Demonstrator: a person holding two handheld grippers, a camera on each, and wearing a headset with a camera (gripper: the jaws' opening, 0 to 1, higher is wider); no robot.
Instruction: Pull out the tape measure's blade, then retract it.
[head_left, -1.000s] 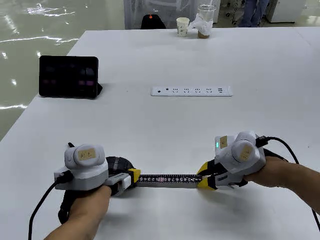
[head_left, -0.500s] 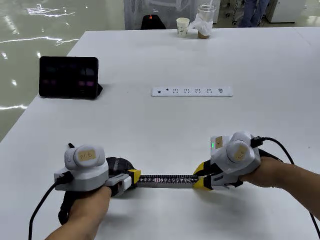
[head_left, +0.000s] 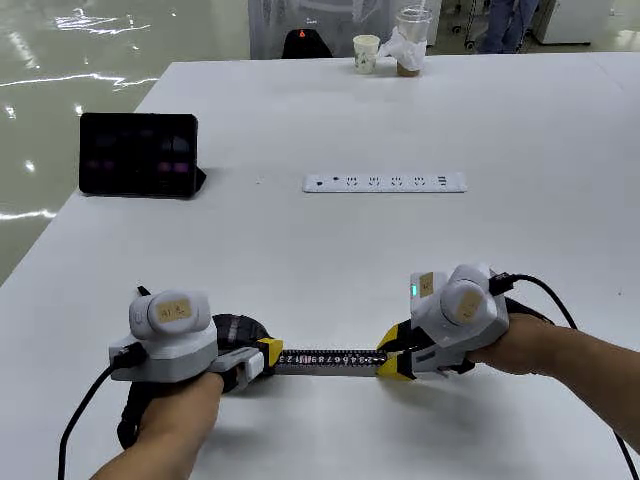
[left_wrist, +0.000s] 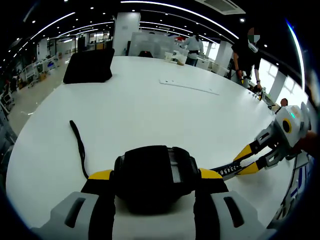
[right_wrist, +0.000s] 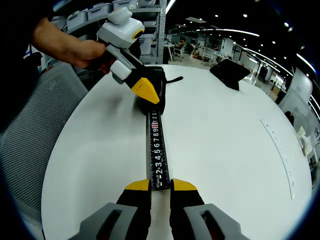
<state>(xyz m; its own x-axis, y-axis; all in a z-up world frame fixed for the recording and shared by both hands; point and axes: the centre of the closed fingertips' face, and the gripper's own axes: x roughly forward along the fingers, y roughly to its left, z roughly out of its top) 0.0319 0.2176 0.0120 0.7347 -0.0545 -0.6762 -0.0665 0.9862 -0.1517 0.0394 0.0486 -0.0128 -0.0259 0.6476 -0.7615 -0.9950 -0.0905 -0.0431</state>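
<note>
The left claw (head_left: 257, 357) is clamped on the tape measure's black case (left_wrist: 155, 175), which rests on the white surface (head_left: 400, 260). From the case the blade (right_wrist: 157, 150) runs flat along the surface straight to the right claw (right_wrist: 160, 187), whose yellow tips are pinched shut on the blade's end. The blade's long axis is therefore the line between the two claws, and only a short numbered length is out of the case. A longer draw or a return into the case would likely have to follow that line, the right claw travelling while the left anchors the case
</note>
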